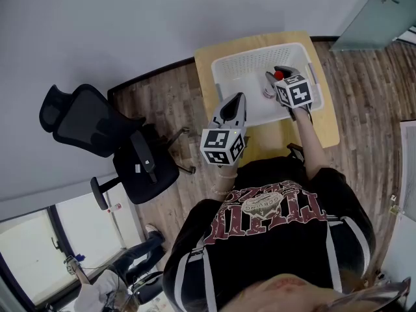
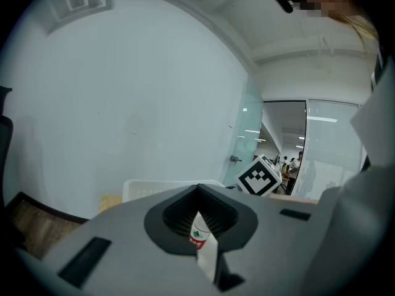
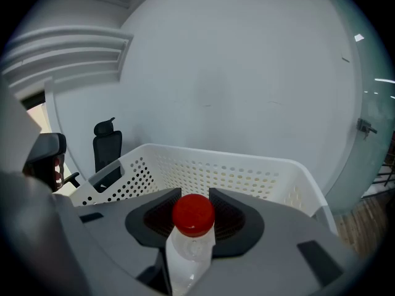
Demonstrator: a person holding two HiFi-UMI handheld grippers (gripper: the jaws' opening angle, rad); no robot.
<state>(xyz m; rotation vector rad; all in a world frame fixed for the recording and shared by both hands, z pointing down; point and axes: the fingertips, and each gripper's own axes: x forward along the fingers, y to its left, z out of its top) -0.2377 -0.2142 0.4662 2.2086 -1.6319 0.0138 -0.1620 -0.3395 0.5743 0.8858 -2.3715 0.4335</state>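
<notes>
A black office chair point(image 1: 107, 132) is seen at 9 o'clock in the head view, set on the wood-plank floor point(image 1: 166, 106), well apart from the grippers. Just left of centre, the left gripper point(image 1: 240, 99) is held over the near left part of a small light-wood table point(image 1: 329, 127) and is pointed toward 12 o'clock. In the left gripper view its jaws are parted by a narrow slit, and nothing is pinched between them. Through that slit a sliver of a red-and-green bottle label point(image 2: 197, 234) is seen farther off; which bottle it belongs to cannot be told. A white perforated basket point(image 1: 227, 67) is set on the table at 12 to 1 o'clock in the head view. The right gripper point(image 1: 279, 73) is held over the basket's near right part, at about 1 o'clock. Its jaws are closed on a clear plastic bottle point(image 3: 188, 258), which is gripped just under its red cap point(image 3: 193, 213). The cap is raised between the notched pads, and the bottle's body is hung below them. In the right gripper view the basket's far wall is seen behind the cap at 12 o'clock.
</notes>
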